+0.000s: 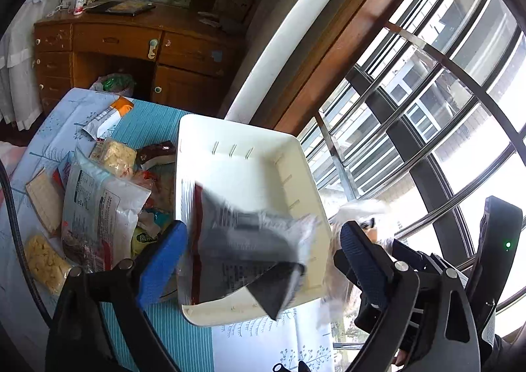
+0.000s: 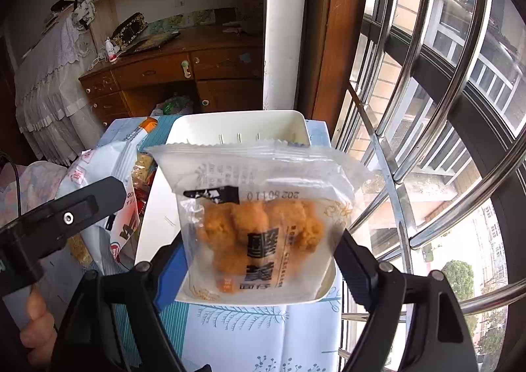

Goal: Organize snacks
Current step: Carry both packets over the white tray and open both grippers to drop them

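Snack packets (image 1: 243, 244) – over white tray (image 1: 243, 142)

The clear snack packet (image 2: 263, 224) shows a stamped date code upside down, its digits reading "202 50110", above large black Chinese characters. Print on the blurred grey packet (image 1: 243, 247) and the white bag (image 1: 98, 207) is too small to read.

The bin (image 1: 297, 155) was plain cream-white, and the packet (image 1: 243, 244) over it was grey and white with a dark red stripe. The clear pouch (image 2: 263, 217) showed orange-brown pieces and black lettering, while the tablecloth (image 2: 250, 332) was teal-striped and white with blue sprigs
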A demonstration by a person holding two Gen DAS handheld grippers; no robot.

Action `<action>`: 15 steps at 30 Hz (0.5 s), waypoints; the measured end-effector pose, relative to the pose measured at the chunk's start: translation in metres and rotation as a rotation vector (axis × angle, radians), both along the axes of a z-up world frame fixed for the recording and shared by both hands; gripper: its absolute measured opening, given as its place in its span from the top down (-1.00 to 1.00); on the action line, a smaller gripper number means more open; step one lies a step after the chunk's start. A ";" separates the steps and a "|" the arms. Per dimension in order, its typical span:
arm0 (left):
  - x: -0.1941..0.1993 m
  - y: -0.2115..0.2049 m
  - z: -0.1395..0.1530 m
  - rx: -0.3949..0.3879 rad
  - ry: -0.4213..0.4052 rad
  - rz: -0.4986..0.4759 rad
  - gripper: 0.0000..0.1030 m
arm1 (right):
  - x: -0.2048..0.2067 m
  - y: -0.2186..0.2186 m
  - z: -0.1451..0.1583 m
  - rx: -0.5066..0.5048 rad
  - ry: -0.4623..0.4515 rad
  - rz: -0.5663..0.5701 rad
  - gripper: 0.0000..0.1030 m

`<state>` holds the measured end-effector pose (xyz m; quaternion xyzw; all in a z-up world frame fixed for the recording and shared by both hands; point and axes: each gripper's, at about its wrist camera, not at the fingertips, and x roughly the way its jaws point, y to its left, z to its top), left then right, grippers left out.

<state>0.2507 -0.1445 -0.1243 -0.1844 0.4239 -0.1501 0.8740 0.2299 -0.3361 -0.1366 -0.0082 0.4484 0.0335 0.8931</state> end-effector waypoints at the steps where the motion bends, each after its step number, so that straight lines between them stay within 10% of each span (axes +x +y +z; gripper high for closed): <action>1: -0.001 0.002 0.000 0.006 0.000 0.004 -0.88 | 0.001 -0.001 0.000 0.008 0.004 0.002 -0.64; 15: -0.023 0.029 0.011 -0.029 -0.025 0.010 -0.92 | -0.008 0.005 0.007 0.057 -0.022 -0.006 -0.95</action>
